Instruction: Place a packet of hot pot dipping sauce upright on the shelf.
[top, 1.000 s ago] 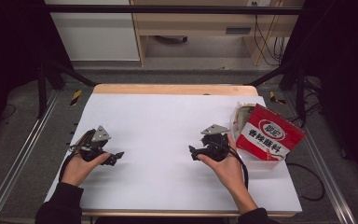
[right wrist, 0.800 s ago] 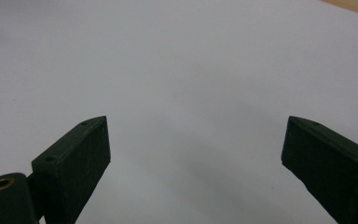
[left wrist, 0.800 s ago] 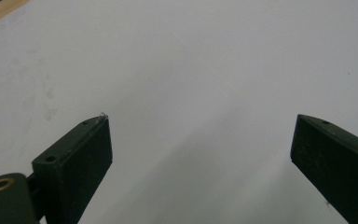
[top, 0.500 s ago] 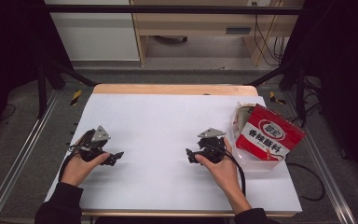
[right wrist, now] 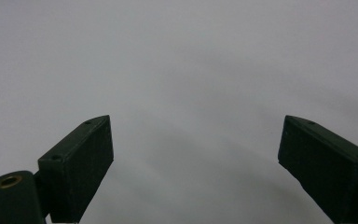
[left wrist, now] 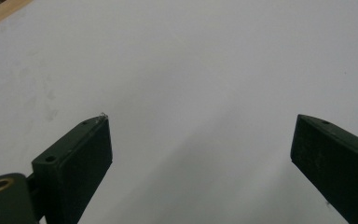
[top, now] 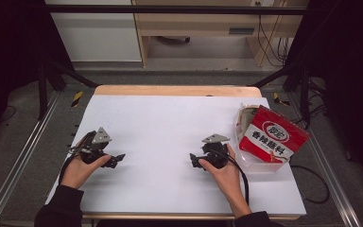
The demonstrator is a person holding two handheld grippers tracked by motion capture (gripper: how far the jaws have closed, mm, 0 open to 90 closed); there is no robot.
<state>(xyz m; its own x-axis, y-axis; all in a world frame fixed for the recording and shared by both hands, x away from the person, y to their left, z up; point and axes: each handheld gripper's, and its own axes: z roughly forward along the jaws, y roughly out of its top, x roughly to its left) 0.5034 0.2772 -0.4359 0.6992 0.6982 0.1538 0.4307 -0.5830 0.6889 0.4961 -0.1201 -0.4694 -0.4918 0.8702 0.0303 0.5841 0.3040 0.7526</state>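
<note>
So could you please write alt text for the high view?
A person's hands rest two black tongs, left and right, on a white table; a red and white printed packet stands in a clear plastic tub at right.

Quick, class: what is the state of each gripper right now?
Left gripper: open, holding nothing, over the white table.
Right gripper: open, holding nothing.

Left gripper, right gripper: fingers spread wide, pointing inward.
</note>
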